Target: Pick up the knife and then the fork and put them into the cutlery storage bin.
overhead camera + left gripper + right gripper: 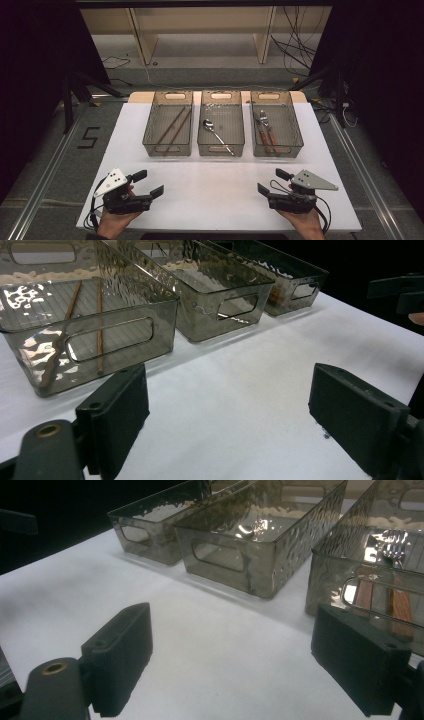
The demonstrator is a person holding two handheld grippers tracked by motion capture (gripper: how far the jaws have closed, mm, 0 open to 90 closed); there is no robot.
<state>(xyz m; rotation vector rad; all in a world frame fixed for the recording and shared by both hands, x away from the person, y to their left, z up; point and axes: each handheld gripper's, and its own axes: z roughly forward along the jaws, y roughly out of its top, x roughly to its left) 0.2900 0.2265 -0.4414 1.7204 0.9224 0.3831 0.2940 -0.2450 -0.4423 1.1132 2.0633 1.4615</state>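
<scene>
**Both grippers idle at near edge; cutlery lay ahead in the bins**

I held the left gripper (148,183) and right gripper (267,181) low over the white worktop (215,185), fingers spread on both, gripping nothing. The brown wooden chopsticks (172,126) lay lengthwise in the smoky clear plastic left bin (148,131), forward of the left gripper, which was the nearer one. I judged a forward reach was needed.

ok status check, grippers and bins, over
Left gripper open, right gripper open, both empty at near table edge. Chopsticks in left bin, spoon in middle bin, forks in right bin. Nothing between grippers and bins.
</scene>
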